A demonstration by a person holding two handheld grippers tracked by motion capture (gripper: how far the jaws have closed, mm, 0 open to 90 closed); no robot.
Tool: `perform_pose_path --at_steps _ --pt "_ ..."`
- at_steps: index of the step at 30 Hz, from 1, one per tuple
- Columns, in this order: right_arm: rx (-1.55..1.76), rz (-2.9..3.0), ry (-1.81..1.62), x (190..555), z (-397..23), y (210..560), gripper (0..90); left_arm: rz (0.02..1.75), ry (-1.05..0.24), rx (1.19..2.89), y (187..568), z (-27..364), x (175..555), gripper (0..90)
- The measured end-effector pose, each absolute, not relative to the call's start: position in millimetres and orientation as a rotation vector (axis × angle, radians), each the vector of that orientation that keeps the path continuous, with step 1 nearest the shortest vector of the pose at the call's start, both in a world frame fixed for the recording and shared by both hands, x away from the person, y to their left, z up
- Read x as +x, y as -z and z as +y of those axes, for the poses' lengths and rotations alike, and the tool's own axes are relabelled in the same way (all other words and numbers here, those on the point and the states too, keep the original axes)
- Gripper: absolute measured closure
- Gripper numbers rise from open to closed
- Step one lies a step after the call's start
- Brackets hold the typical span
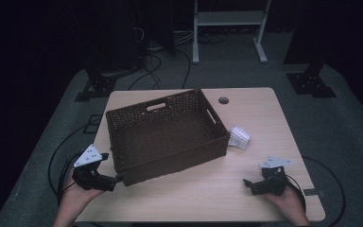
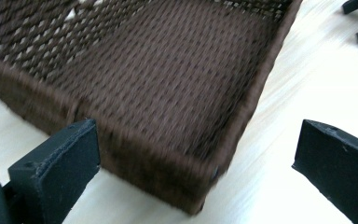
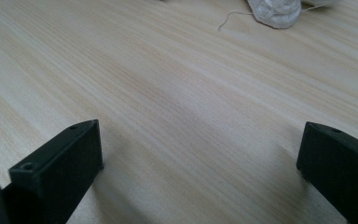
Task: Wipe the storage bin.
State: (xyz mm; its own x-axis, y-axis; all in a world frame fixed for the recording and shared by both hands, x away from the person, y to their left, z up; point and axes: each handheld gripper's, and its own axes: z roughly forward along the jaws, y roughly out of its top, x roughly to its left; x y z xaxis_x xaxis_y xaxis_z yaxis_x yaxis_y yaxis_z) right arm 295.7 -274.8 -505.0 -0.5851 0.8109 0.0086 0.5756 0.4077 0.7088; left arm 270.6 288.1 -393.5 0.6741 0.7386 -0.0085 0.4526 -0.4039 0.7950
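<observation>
Sitting askew on the pale wooden table, the dark brown woven rectangular basket has its near left corner just ahead of the left gripper, whose jaws stand wide apart and hold nothing; the corner lies between them in the left gripper view, untouched. A risk, as I judge it: closing on that rounded, springy corner could let the wicker slip out or swing the basket round. Its far right corner touches or nearly touches a small white knitted cloth, which a swing would shove along. The right gripper rests well apart, jaws spread, empty.
</observation>
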Motion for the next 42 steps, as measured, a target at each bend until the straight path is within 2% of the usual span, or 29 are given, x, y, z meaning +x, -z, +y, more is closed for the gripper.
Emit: perform_pose_path --at_steps 10,23,37,42 --pt "1.200 2.331 -0.976 295.7 -274.7 505.0 0.0 0.967 -0.470 2.049 417.3 297.8 271.1 0.0" --pt "1.200 2.332 -0.976 295.7 -274.7 505.0 0.0 0.919 -0.441 2.081 452.7 300.6 279.8 0.0" --pt "1.179 2.348 -0.980 298.4 -278.1 504.9 0.0 0.871 -0.385 2.160 488.2 285.7 294.4 0.0" --pt "1.166 2.356 -0.983 298.7 -278.4 504.9 0.0 0.860 -0.402 2.131 491.6 284.1 298.5 0.0"
